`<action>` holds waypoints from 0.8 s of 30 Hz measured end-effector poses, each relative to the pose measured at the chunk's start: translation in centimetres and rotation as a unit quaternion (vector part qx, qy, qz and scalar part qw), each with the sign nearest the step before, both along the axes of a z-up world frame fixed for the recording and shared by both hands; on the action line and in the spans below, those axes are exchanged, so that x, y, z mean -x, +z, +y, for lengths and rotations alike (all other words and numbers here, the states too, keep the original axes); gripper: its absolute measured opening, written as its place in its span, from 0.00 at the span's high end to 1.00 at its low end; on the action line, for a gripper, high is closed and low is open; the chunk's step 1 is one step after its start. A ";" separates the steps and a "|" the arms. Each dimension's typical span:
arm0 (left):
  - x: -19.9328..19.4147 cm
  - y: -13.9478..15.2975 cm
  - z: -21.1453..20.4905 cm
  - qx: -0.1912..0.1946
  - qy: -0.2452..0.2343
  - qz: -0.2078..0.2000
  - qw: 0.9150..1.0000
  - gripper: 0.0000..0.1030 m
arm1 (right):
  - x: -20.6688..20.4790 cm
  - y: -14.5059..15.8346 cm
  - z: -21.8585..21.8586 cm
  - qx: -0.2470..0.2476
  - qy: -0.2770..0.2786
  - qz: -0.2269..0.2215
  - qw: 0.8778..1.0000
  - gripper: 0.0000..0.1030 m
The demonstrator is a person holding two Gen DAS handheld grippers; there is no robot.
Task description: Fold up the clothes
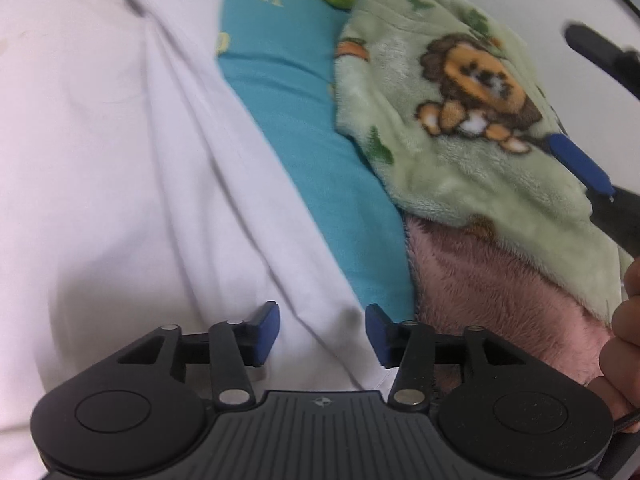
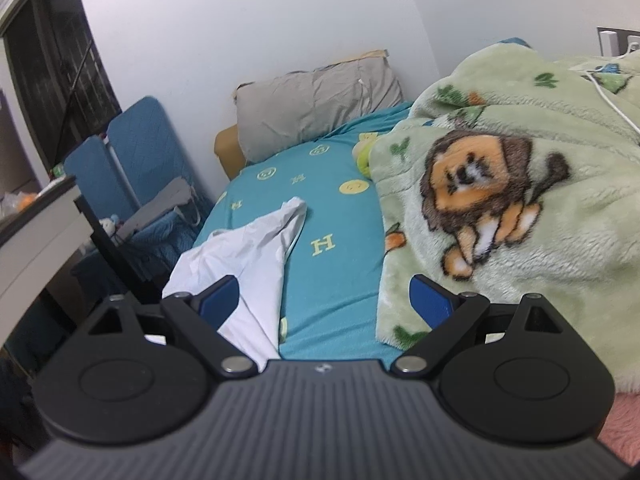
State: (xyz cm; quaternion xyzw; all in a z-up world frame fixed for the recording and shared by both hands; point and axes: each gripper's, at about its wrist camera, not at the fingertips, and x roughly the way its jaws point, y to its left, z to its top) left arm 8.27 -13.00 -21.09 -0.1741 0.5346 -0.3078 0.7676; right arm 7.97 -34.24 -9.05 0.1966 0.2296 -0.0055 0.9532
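Observation:
A white garment lies crumpled over the left of a teal bed sheet. My left gripper hovers low over the garment's right edge, jaws apart. A fold of white cloth runs between the pads, which do not press on it. In the right wrist view the same garment stretches away along the sheet's left side. My right gripper stands wide open above the sheet, holding nothing. One of its blue fingers shows at the right of the left wrist view, over the green blanket.
A green fleece blanket with a lion print is heaped on the bed's right side, with pink fleece under it. A grey pillow and a green toy lie at the head. Blue folded pads and a white desk stand left.

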 end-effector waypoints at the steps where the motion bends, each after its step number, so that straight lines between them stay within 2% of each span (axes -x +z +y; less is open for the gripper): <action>1: -0.1 -0.1 -0.1 0.004 -0.002 -0.007 1.000 0.52 | -0.1 -0.1 0.2 0.003 0.002 0.002 1.000 0.09; 2: -0.2 -0.3 -0.2 0.006 -0.001 -0.012 1.000 0.64 | -0.2 -0.2 0.4 0.005 0.004 0.003 1.000 0.09; 3: -0.4 -0.5 -0.1 0.008 0.003 -0.012 1.000 0.81 | -0.3 -0.3 0.5 0.008 0.005 0.005 1.000 0.09; 5: -0.7 -1.1 0.3 0.020 0.009 -0.002 1.000 0.98 | -0.4 -0.4 0.6 0.010 0.006 0.008 1.000 0.09; 10: -0.6 -0.2 2.0 0.053 0.024 0.009 0.998 0.99 | -0.1 -0.1 0.0 0.003 0.005 -0.006 1.000 0.09; 13: 0.2 2.4 3.8 0.091 0.029 0.013 0.995 1.00 | 0.6 0.6 -0.7 0.004 0.002 -0.026 1.000 0.09; 18: 1.0 7.6 9.1 0.117 0.040 0.016 0.992 1.00 | 0.7 0.7 -2.7 -0.028 -0.021 -0.029 0.999 0.09; 22: 1.3 10.1 15.5 0.077 0.064 0.028 0.995 1.00 | 0.4 0.4 -2.8 -0.039 -0.018 -0.021 0.999 0.09; 24: 1.2 10.6 18.3 0.024 0.082 0.033 0.996 1.00 | 0.1 0.3 -2.3 -0.032 -0.011 -0.017 0.999 0.09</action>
